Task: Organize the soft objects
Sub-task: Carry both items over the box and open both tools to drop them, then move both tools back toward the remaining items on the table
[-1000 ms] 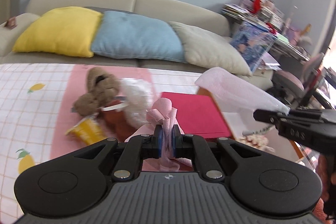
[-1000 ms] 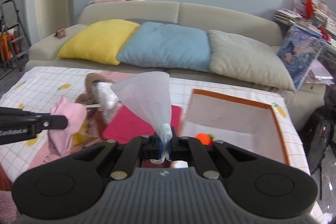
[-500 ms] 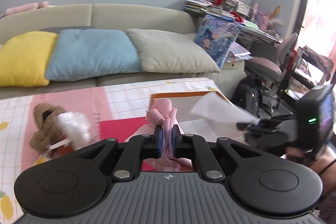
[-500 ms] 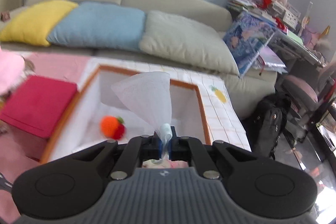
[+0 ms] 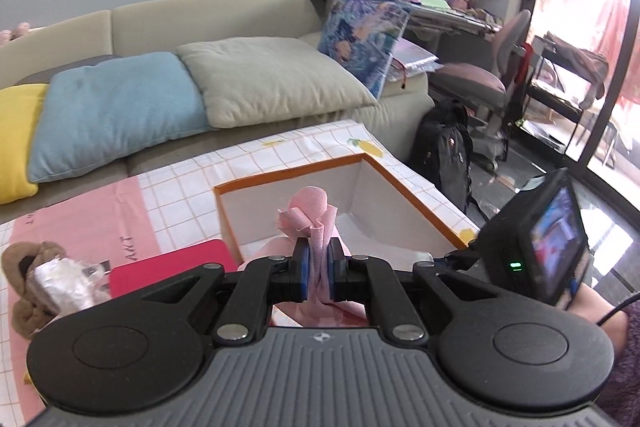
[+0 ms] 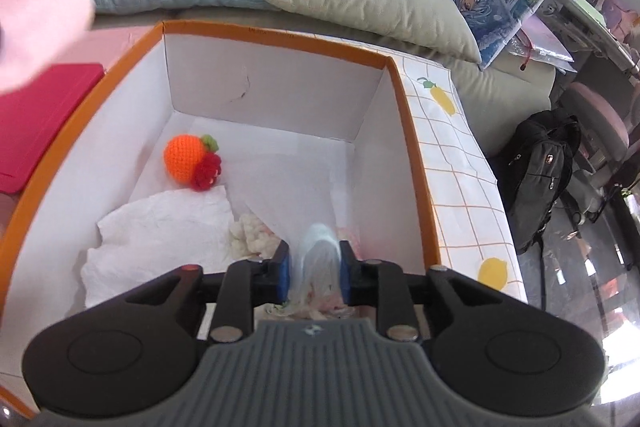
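Left jaws pinching pink cloth [image 5: 316, 227], right jaws parted around white bag [image 6: 316, 259]

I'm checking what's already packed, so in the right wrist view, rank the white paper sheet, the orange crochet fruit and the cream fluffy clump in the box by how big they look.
1. White paper sheet, clearly largest.
2. Orange crochet fruit.
3. Cream fluffy clump; partly hidden behind the fingers, so the order of the last two is unsure.

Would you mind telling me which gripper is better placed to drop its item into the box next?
The right gripper: it is already over the box, jaws parted around the white plastic bag. The left gripper holds the pink cloth short of the rim.
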The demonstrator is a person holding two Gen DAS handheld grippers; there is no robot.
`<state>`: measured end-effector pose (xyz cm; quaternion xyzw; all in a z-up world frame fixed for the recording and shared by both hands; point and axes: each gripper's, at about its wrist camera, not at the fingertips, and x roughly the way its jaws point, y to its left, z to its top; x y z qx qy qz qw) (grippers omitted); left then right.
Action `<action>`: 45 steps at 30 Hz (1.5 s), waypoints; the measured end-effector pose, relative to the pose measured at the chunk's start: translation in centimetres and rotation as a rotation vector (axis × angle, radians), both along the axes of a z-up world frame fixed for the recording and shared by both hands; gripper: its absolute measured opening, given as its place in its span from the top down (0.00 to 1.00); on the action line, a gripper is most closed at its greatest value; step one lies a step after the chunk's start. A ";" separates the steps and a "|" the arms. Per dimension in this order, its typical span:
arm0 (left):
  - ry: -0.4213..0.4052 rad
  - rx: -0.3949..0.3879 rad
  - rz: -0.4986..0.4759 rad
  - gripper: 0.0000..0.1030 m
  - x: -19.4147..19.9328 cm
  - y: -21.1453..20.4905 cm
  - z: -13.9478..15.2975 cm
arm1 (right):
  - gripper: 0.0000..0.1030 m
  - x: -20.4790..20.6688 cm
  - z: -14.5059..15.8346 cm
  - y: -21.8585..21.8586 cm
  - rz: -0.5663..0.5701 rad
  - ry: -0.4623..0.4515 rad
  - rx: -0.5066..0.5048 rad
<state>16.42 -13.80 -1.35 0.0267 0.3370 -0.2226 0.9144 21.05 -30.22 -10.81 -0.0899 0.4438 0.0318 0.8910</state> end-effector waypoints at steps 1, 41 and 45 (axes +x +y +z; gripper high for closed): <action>0.009 -0.002 -0.005 0.91 0.3 -0.2 -0.1 | 0.68 -0.1 0.2 -0.3 0.001 -0.009 0.024; 0.142 0.091 -0.157 0.38 3.5 -3.4 -3.0 | 0.32 -5.9 4.0 -1.0 -0.124 -0.158 0.208; 0.049 0.049 -0.134 0.37 0.6 -1.2 -0.4 | 0.24 -6.7 5.3 -0.7 -0.138 -0.168 0.267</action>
